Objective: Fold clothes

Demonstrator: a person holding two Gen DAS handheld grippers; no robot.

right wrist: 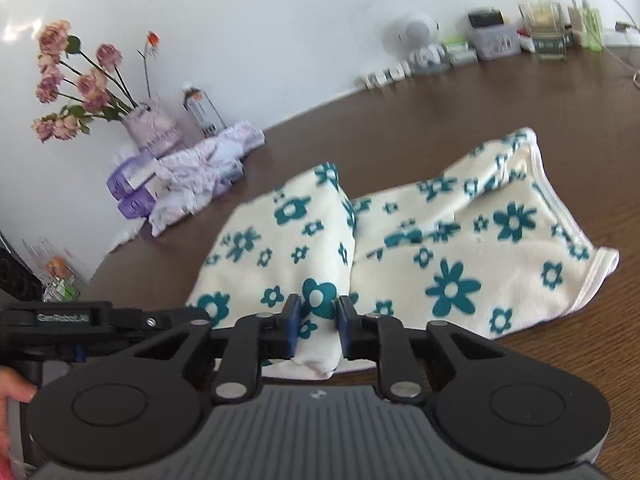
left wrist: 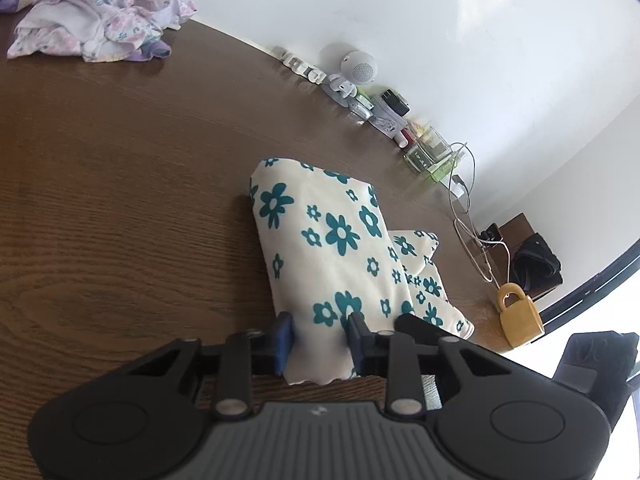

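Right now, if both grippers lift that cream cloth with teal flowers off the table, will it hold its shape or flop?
Probably flop. The cream cloth with teal flowers already sags and bunches between the left gripper and right gripper, so unheld parts should droop. It looks plush and layered, so likely light but bulky. The fuzzy surface probably grips the pads well.

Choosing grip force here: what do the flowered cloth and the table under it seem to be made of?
The flowered cloth looks like soft, matte fleece or terry: fuzzy nap, thick rounded folds, stitched white hem. The table looks like brown wood or wood-look laminate: grain lines, slight sheen.
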